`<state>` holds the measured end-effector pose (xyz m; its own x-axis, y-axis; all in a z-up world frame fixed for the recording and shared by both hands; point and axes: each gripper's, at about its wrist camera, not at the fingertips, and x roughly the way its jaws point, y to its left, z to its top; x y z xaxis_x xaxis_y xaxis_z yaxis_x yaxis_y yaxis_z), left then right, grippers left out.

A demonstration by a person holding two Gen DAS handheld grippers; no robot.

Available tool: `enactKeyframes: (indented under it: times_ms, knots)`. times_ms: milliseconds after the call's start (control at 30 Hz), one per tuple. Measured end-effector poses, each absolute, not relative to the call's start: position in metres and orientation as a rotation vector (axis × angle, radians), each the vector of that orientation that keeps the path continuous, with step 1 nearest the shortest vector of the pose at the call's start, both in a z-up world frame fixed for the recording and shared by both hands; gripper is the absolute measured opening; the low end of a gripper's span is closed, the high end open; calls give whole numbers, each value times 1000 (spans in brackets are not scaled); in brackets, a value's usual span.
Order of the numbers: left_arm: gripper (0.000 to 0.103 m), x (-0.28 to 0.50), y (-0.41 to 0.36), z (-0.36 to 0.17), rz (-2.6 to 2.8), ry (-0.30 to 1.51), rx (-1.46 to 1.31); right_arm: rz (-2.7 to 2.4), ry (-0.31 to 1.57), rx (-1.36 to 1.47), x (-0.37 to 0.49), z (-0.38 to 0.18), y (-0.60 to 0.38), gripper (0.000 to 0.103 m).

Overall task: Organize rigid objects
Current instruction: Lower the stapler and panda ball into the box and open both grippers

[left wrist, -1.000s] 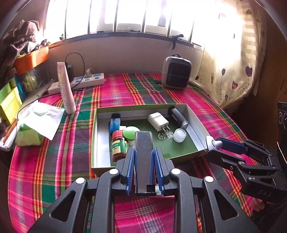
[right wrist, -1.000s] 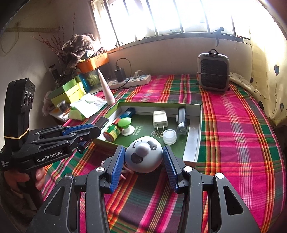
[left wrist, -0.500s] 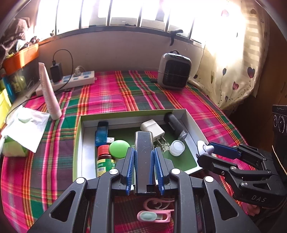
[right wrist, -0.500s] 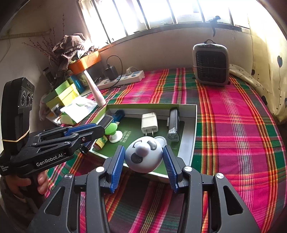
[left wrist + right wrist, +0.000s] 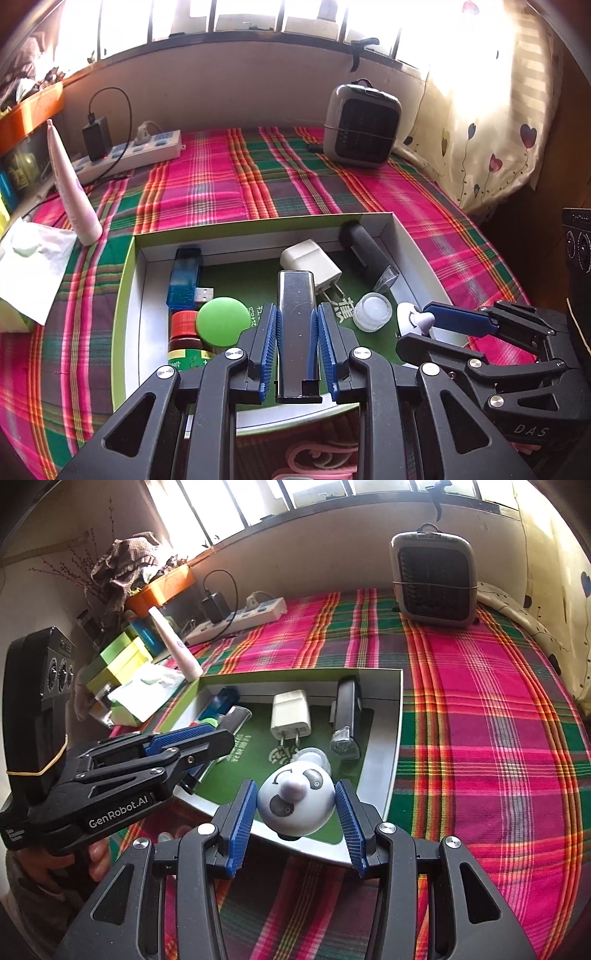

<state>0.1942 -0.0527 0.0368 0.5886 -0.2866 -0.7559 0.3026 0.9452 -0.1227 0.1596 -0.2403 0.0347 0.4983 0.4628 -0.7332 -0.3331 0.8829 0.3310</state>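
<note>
left claw (image 5: 297, 332): clenched on metal bar (image 5: 296, 295), over the box (image 5: 402, 236) | right claw (image 5: 295, 808): grasping panda toy (image 5: 295, 801), over box's near edge | tip: lower into bare floor ahead, then release.

Bright barred window (image 5: 258, 14) above plain wall (image 5: 221, 92). Sun on heart curtain (image 5: 491, 122). Checked cloth (image 5: 221, 184) covers bench. Small heater (image 5: 362, 125) near wall.

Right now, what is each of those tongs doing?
Left tongs: shut on the silver bar, over the box.
Right tongs: shut on the panda-faced ball.
</note>
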Motion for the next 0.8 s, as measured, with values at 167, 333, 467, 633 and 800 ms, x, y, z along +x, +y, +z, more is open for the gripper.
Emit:
enactKeyframes:
  times_ms: [167, 333, 467, 633, 800]
  knots:
    - [22, 198, -55, 29, -338, 896, 25, 476, 945, 117, 162, 29, -236, 45]
    - [22, 201, -57, 24, -325, 898, 37, 455, 937, 45, 161, 28, -229, 45]
    - [22, 201, -60, 20, -319, 901, 50, 431, 927, -13, 160, 27, -223, 45]
    - [22, 203, -62, 17, -317, 908, 58, 413, 917, -52, 160, 27, -221, 45]
    - [22, 204, -63, 14, -310, 917, 61, 406, 916, -60, 160, 28, -221, 45]
